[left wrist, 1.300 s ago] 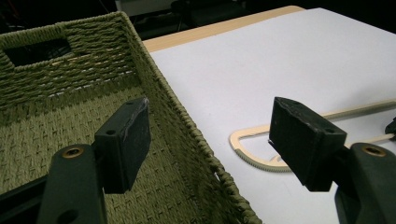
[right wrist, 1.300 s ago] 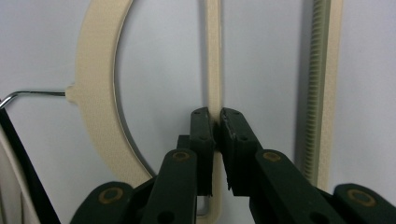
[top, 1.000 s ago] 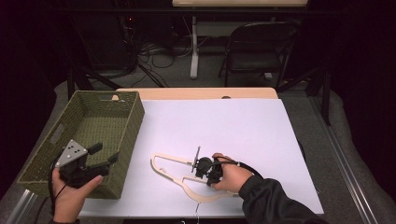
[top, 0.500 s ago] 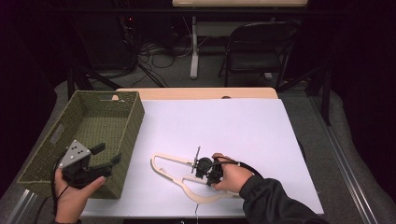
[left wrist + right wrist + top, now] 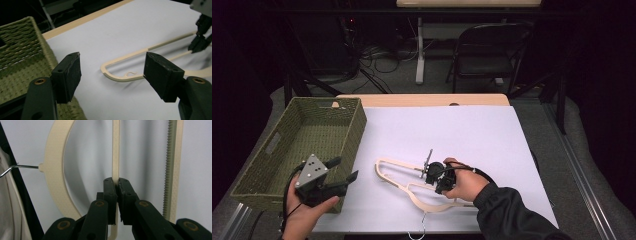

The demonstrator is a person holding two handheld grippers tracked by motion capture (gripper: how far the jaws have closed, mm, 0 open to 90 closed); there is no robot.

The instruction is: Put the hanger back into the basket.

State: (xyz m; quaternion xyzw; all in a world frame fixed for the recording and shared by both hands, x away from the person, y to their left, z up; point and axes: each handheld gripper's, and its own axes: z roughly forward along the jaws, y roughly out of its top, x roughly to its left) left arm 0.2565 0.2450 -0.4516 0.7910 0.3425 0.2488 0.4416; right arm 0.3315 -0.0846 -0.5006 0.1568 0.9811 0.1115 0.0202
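The right gripper (image 5: 117, 185) is clamped on a thin bar of the cream clothes hanger (image 5: 398, 176) lying flat on the table (image 5: 472, 135). The left gripper (image 5: 112, 72), jaws apart, hovers beside the woven basket (image 5: 262, 160). Likely next: lifting the hanger toward it.

In the high view the right hand (image 5: 464, 184) and its gripper (image 5: 438, 176) cover the middle of the hanger (image 5: 398, 167), and the wire hook (image 5: 417, 234) runs off the bottom edge. The left gripper (image 5: 343, 171) hides part of the basket (image 5: 272, 142) wall. In the right gripper view the hanger's slim bar is lost between the closed jaws, and its curved shoulder is cut by the top edge. A pale cloth-like shape at far left is perhaps the desk cover's edge.
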